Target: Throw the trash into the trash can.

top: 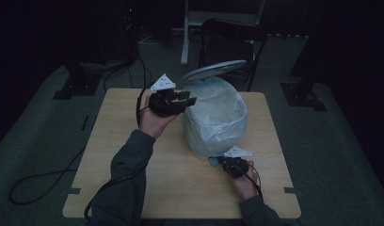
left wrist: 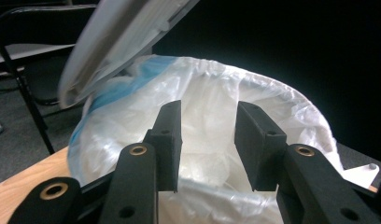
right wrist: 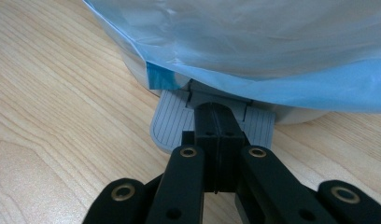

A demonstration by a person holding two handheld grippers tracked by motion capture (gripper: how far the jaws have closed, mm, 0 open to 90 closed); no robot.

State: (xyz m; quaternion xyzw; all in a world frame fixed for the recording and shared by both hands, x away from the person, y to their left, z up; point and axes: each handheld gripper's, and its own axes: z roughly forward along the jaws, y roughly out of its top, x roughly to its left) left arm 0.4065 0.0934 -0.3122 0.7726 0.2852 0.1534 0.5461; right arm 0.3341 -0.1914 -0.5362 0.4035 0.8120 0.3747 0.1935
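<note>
honestly we can't read any text here, no labels, no brand names, no numbers, no signs that we can make out on anything, the room's too dim for that

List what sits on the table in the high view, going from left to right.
Left tool → pedal bin lined with a plastic bag, its lid raised → right tool low at the bin's base, by the pedal. All above or on the wooden table.
</note>
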